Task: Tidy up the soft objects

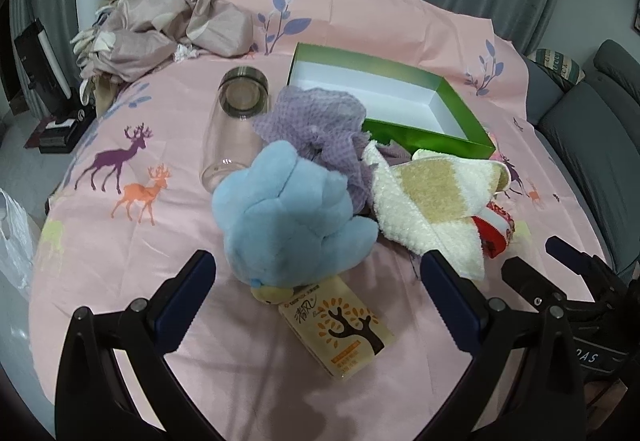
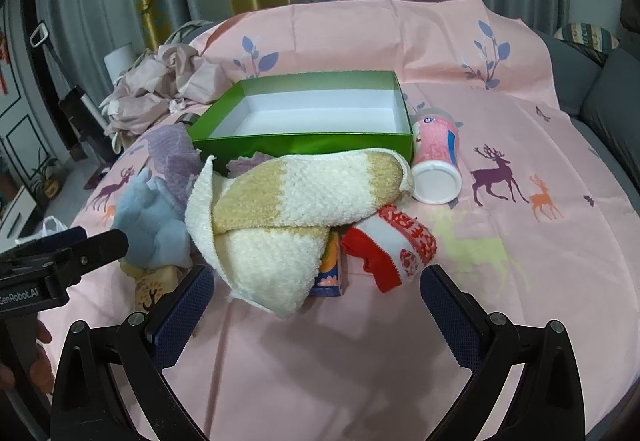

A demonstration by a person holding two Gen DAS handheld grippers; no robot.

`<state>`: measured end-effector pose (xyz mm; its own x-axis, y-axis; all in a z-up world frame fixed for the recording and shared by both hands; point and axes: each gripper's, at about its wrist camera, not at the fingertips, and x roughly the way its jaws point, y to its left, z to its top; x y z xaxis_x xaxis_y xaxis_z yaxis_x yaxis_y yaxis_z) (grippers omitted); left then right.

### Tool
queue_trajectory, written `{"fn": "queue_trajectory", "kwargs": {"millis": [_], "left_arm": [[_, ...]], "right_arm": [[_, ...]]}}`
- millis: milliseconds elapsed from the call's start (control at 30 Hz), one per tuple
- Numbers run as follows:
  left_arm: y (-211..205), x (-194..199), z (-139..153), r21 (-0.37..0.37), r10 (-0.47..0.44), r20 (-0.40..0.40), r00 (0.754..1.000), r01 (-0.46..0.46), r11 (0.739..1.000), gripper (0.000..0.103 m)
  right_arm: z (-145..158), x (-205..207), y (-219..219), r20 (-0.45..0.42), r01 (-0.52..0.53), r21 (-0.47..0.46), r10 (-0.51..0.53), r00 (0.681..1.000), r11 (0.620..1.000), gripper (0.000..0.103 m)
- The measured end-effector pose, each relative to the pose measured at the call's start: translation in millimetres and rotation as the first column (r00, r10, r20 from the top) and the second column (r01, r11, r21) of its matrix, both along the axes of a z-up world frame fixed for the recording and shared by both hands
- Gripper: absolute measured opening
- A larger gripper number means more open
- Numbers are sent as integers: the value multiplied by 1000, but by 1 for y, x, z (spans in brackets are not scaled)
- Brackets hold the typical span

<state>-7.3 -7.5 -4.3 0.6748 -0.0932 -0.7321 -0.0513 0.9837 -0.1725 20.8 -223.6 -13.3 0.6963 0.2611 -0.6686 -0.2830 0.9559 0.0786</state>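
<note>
A blue plush toy [image 1: 288,217] lies in the middle of the pink cloth, just beyond my open, empty left gripper [image 1: 316,277]; it also shows in the right wrist view [image 2: 152,225]. A cream and tan towel [image 2: 288,217] lies crumpled in front of the open green box [image 2: 312,109], just beyond my open, empty right gripper [image 2: 316,289]. A purple mesh cloth [image 1: 320,125] lies behind the plush. A red and white fabric band [image 2: 396,245] lies right of the towel. The towel [image 1: 436,201] and box [image 1: 384,101] show in the left wrist view too.
A clear glass jar [image 1: 236,121] lies on its side at left. A tissue packet [image 1: 340,329] lies under the plush. A pink cup [image 2: 436,157] lies right of the box. A small orange carton [image 2: 330,273] sits under the towel. Bunched beige fabric [image 1: 168,25] lies far left.
</note>
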Motion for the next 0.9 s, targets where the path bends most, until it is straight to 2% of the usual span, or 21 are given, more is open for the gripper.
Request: {"fn": "queue_trajectory", "kwargs": {"millis": [900], "left_arm": [[-10,-17,28,48,-19,48,999,16,999,102]], "right_arm": [[22,-20,9,52,-55,-4,56,997,998,103]]}}
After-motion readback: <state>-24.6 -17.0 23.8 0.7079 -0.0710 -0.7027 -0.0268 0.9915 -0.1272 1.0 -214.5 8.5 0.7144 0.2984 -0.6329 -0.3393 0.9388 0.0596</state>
